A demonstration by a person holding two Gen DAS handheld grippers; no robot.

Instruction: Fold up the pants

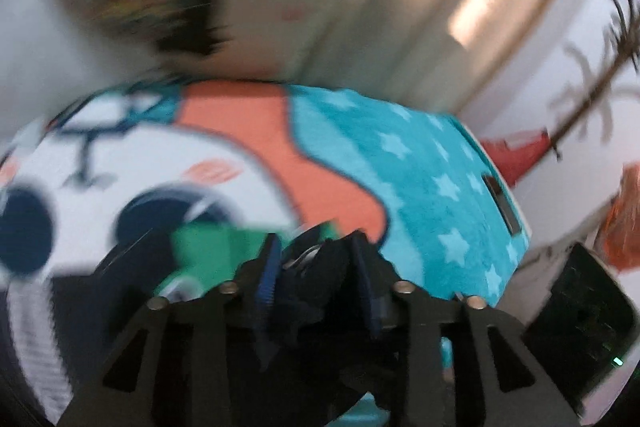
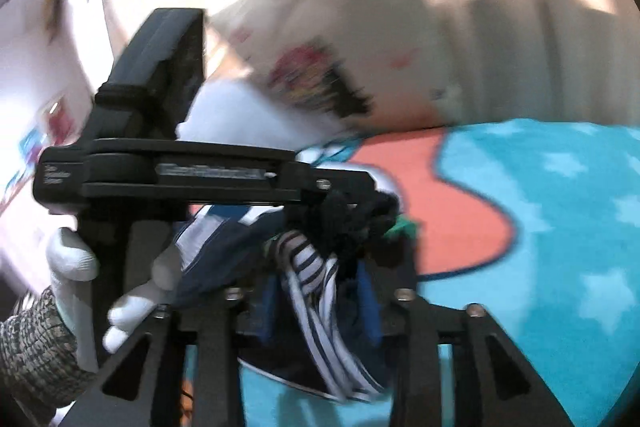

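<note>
Low in both frames, the left gripper [image 1: 316, 267] and right gripper [image 2: 320, 287] each clamp bunched pants [image 2: 316, 267] (navy, striped trim) above the star-patterned blanket [image 2: 540, 227].

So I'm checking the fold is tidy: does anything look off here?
Yes. The pants hang bunched in a crumpled wad between the right gripper and left gripper, lifted off the blanket, not flat.

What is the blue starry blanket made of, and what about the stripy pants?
The blanket looks like soft fleece or plush: its teal surface is fuzzy and matte. The pants look like thin knit cloth, maybe cotton, since they bunch and hang limp. Blur makes both guesses unsure.
</note>
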